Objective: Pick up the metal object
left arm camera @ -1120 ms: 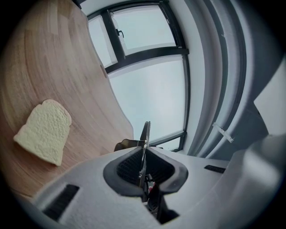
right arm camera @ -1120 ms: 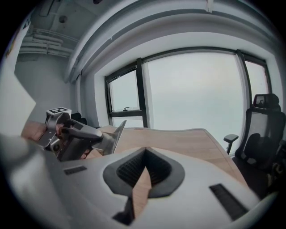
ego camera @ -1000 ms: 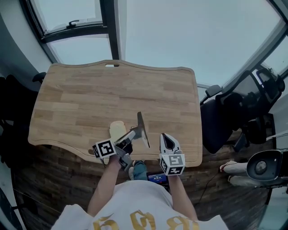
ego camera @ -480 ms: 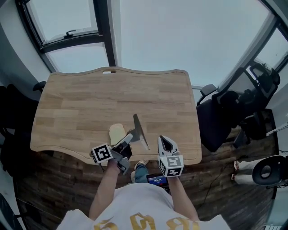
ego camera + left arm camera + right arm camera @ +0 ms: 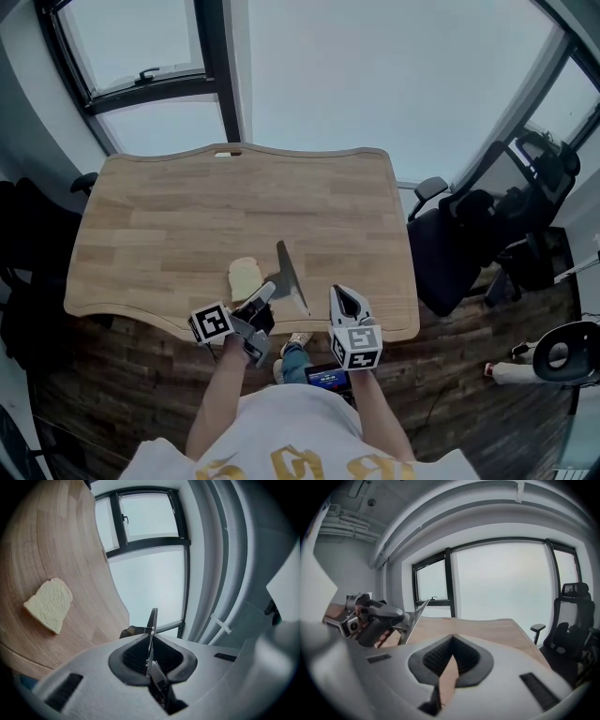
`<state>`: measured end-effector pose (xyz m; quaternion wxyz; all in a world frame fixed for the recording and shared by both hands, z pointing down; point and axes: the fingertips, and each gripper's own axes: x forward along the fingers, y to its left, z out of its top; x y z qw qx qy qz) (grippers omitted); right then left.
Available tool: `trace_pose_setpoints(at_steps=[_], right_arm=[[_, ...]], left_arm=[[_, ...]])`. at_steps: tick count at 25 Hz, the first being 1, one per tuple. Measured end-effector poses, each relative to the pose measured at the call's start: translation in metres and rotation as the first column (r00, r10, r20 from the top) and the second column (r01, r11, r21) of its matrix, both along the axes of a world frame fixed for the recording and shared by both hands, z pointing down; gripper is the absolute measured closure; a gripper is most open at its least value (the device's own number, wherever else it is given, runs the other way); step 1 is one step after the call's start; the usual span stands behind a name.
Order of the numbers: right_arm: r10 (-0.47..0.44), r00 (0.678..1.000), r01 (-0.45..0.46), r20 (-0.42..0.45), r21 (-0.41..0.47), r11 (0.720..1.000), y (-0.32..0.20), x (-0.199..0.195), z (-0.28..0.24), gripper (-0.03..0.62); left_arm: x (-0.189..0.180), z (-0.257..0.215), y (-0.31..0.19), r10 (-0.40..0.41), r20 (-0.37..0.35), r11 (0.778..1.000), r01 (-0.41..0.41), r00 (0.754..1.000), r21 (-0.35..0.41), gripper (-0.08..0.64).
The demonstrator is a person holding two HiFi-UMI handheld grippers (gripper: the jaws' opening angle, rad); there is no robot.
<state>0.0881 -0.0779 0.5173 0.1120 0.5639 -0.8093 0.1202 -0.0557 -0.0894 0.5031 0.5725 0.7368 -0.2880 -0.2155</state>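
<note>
The metal object (image 5: 289, 274) is a thin flat blade. My left gripper (image 5: 270, 289) is shut on its lower end and holds it tilted above the near edge of the wooden table (image 5: 187, 216). The left gripper view shows the blade (image 5: 152, 634) edge-on, clamped between the dark pads (image 5: 133, 656). My right gripper (image 5: 341, 289) hovers just to the right of it, over the table's front edge, shut with nothing in it. From the right gripper view, the left gripper (image 5: 375, 616) and the blade (image 5: 412, 616) appear at the left.
A slice of bread (image 5: 246, 277) lies flat on the table just left of the blade, also visible as the bread (image 5: 49, 604) in the left gripper view. A black office chair (image 5: 469, 244) stands off the table's right end. Large windows (image 5: 141, 56) lie beyond the far edge.
The head view has shifted a little. The left gripper keeps its hold on the blade in nearly the same place, and the right gripper stays shut beside it.
</note>
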Motion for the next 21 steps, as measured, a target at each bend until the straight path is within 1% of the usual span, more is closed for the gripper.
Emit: trace_pose_setpoints(at_steps=[7, 10, 18, 21], right_arm=[[0.006, 1.000, -0.006, -0.003, 0.003, 1.000, 0.004, 0.001, 0.001, 0.581], [0.006, 1.000, -0.006, -0.003, -0.001, 1.000, 0.005, 0.003, 0.003, 0.581], [0.006, 1.000, -0.006, 0.003, -0.005, 1.000, 0.002, 0.006, 0.005, 0.581], [0.004, 1.000, -0.004, 0.003, -0.004, 1.000, 0.000, 0.005, 0.006, 0.581]], left_arm=[[0.007, 0.004, 0.006, 0.023, -0.001, 1.000, -0.023, 1.000, -0.001, 0.520], [0.008, 0.009, 0.009, 0.022, 0.007, 1.000, -0.022, 1.000, -0.021, 0.520], [0.011, 0.010, 0.004, 0.026, -0.005, 1.000, -0.027, 1.000, -0.016, 0.520], [0.010, 0.010, 0.002, 0.020, -0.009, 0.999, -0.020, 1.000, -0.031, 0.520]])
